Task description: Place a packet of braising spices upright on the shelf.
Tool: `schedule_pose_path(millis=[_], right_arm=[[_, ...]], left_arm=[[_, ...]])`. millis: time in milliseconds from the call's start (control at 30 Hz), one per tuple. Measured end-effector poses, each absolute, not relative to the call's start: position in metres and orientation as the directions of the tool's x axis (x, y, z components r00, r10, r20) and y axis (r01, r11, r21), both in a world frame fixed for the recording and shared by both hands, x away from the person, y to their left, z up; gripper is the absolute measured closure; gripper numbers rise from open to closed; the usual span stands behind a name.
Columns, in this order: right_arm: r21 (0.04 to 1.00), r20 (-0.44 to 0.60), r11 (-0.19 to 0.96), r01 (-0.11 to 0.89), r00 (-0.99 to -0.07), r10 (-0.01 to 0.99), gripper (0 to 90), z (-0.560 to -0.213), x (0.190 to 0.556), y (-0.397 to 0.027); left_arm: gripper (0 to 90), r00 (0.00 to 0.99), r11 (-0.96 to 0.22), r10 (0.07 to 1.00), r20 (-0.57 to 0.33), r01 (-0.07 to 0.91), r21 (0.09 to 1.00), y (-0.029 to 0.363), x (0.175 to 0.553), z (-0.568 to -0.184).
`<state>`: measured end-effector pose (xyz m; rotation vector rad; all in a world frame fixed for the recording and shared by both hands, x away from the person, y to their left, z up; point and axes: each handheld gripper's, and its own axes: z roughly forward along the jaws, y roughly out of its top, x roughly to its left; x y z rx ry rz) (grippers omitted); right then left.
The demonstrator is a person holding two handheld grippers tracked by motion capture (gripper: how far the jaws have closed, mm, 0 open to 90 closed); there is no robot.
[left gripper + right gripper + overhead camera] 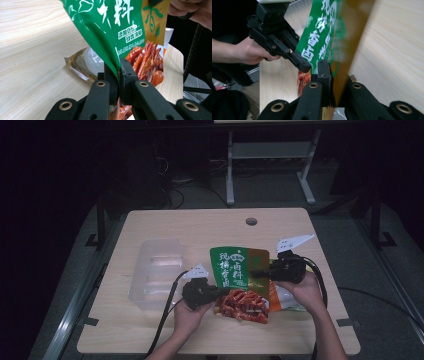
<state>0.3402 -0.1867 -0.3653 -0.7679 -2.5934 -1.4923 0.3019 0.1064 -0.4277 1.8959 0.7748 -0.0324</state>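
A green and orange snack packet (240, 270) with red food pictured on its lower part is held up above the wooden table (200, 225), between both hands. My left gripper (217, 292) is shut on the packet's lower left edge. In the left gripper view the jaws (119, 67) pinch the green film (112, 22). My right gripper (255, 272) is shut on the packet's right side. In the right gripper view its jaws (332, 72) clamp the packet (319, 37) edge-on, and the left gripper (303, 66) grips the far edge.
A clear plastic box (155, 270) stands on the table left of the hands. Another pale packet (287, 300) lies flat under the held one, and its corner appears in the left gripper view (82, 65). A round hole (251, 221) sits near the table's far edge.
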Motion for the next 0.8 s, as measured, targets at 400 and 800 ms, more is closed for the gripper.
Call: schedule_pose_path(millis=[400, 800], right_arm=[[0.786, 0.34, 0.42, 0.453, -0.885, 0.319, 89.0, -0.367, 0.337, -0.174], [0.801, 0.315, 0.424, 0.422, -0.9, 0.3, 89.5, -0.358, 0.323, -0.161]], left_arm=[[59.1, 0.788, -0.271, 0.552, -0.273, 0.479, 0.835, 0.115, 0.285, -0.413], [37.0, 0.793, -0.361, 0.598, -0.122, 0.402, 0.841, 0.135, 0.262, -0.406]])
